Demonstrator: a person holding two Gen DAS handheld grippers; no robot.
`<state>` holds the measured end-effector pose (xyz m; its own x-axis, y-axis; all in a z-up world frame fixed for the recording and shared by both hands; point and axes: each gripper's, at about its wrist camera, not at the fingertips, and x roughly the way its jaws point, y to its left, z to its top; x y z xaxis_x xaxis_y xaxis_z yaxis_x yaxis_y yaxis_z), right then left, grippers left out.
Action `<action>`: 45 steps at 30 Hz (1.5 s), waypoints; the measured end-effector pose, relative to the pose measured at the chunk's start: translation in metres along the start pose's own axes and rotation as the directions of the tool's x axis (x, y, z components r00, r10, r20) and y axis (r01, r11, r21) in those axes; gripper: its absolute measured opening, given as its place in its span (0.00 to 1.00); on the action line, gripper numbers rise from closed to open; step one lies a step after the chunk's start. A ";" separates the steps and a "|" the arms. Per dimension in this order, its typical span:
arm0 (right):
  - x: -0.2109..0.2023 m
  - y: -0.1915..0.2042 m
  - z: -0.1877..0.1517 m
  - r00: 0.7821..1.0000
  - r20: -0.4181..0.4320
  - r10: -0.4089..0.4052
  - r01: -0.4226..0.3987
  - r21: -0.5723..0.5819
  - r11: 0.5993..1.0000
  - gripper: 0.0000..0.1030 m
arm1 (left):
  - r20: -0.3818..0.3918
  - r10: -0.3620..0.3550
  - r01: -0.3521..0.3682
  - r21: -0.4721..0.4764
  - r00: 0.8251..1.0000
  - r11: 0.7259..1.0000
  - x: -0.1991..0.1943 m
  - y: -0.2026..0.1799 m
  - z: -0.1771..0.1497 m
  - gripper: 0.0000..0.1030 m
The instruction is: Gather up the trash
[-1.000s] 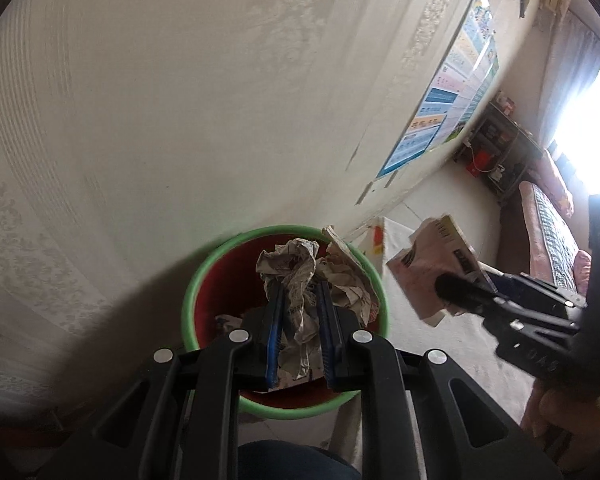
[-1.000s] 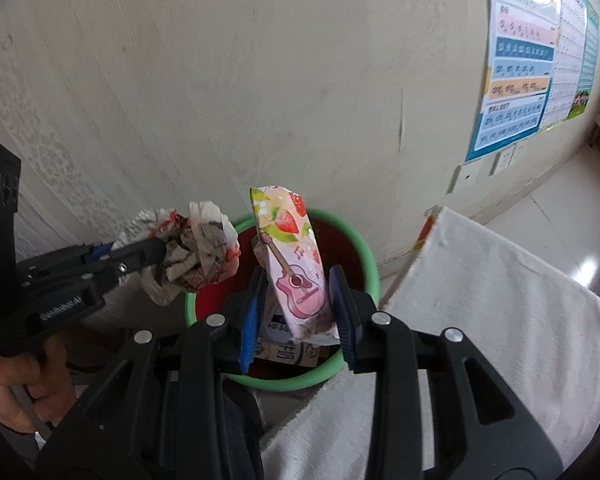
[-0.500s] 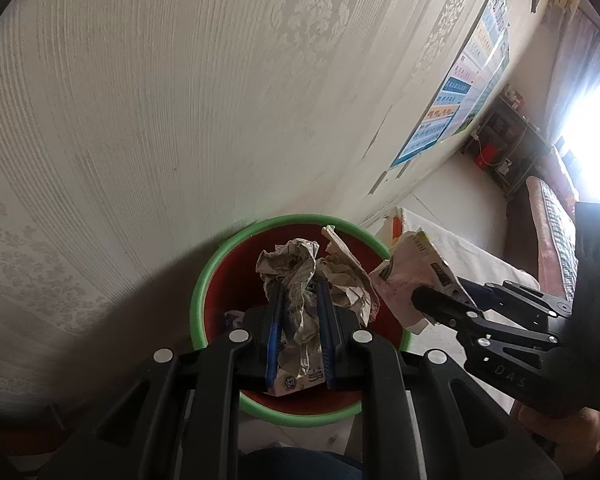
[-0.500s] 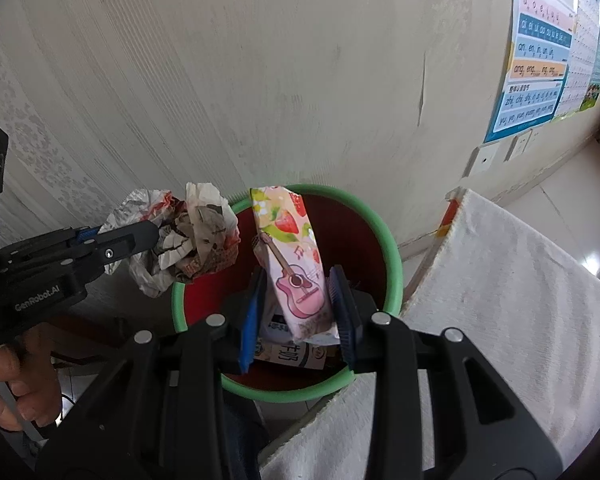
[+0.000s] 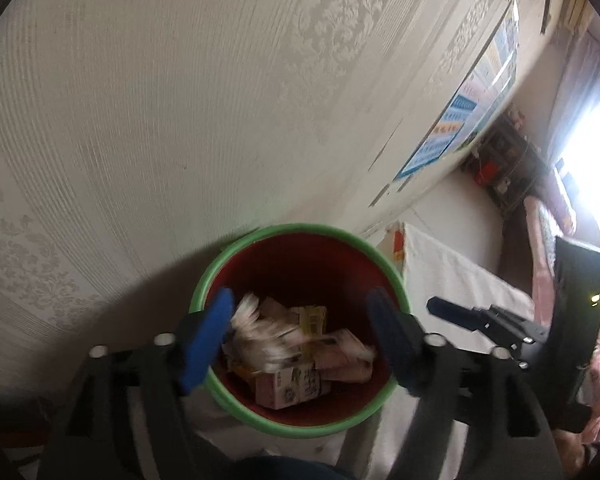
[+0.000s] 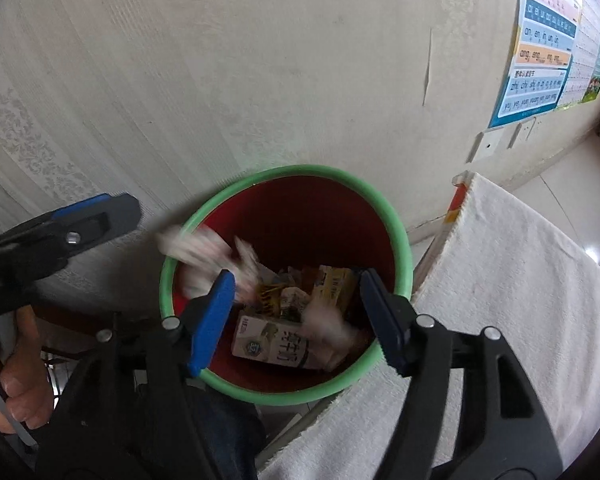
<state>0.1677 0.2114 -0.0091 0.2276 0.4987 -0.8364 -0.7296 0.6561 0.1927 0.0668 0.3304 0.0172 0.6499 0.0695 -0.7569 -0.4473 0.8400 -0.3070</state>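
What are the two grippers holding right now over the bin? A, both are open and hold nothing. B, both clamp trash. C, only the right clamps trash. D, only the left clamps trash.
A: the left gripper and right gripper both stand spread wide with nothing between the fingers, above the trash in the green-rimmed bin.

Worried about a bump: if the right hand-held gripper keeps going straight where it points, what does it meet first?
Probably the trash heap in the bin: the milk carton lies between its open fingers. Depth is unclear.
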 end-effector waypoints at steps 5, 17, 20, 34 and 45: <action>-0.012 -0.003 0.000 1.000 0.016 -0.022 0.022 0.009 1.000 0.78 | 0.027 0.007 -0.007 0.005 1.000 1.000 -0.006 -0.006 0.000 0.89; -0.081 -0.040 -0.030 0.990 0.091 -0.106 0.098 0.087 0.991 0.87 | 0.066 -0.038 0.034 0.061 0.997 0.998 -0.031 -0.055 -0.014 0.92; -0.108 -0.066 -0.054 0.980 0.111 -0.164 0.148 0.144 0.978 0.88 | 0.062 -0.086 0.079 0.103 0.994 0.991 -0.035 -0.085 -0.026 0.92; -0.215 -0.169 -0.189 0.883 0.152 -0.444 0.355 0.402 0.844 0.90 | -0.045 -0.255 0.253 0.367 0.966 0.895 -0.035 -0.235 -0.123 0.92; -0.241 -0.191 -0.263 0.800 0.194 -0.568 0.437 0.460 0.773 0.94 | -0.010 -0.234 0.205 0.517 0.972 0.831 -0.022 -0.267 -0.190 0.92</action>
<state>0.0827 -0.1831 0.0209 0.7215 0.1363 -0.6789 -0.1679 0.9856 0.0193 0.0555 0.0022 0.0059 0.7304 -0.1345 -0.6697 0.0792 0.9905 -0.1124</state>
